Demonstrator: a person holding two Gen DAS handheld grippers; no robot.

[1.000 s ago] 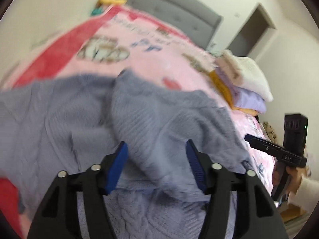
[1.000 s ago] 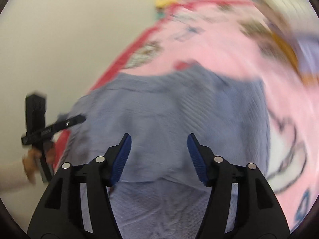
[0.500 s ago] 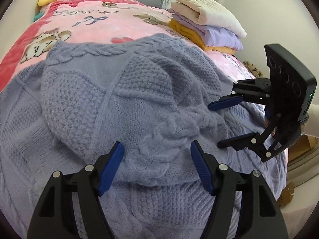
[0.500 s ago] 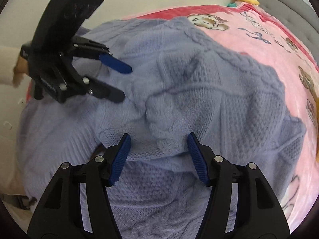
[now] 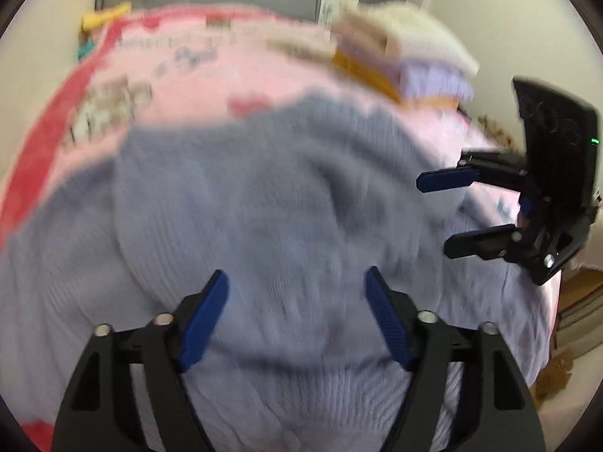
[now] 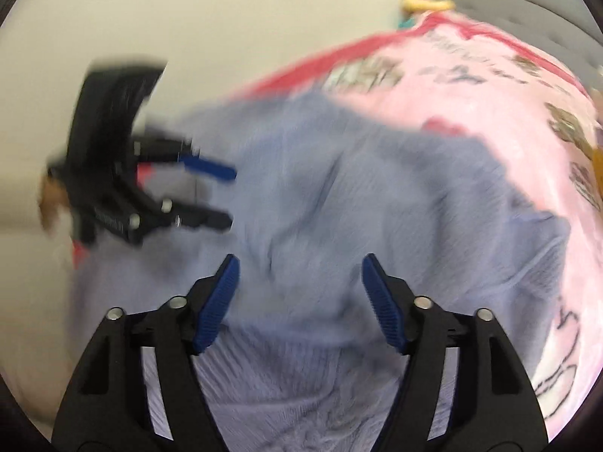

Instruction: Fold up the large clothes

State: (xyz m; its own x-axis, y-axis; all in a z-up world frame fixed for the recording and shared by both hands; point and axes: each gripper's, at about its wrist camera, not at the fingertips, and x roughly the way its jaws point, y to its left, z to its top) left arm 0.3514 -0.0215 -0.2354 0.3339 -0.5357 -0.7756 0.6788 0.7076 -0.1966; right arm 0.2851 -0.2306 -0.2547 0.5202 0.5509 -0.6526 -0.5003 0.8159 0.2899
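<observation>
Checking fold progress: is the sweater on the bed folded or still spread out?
Partly folded. The blue-grey sweater has one layer lapped over another, with a folded edge near the left gripper, though blur hides the details.

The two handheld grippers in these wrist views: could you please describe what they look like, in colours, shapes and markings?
Both match. The left gripper and right gripper have black angular frames with triangular cut-outs, silver round bolt heads at the joints, and ribbed blue pads lining two tapering fingers. Seen side-on, the right gripper carries a flat black block showing a small green light. No cables visible; blur hides any lettering.
</observation>
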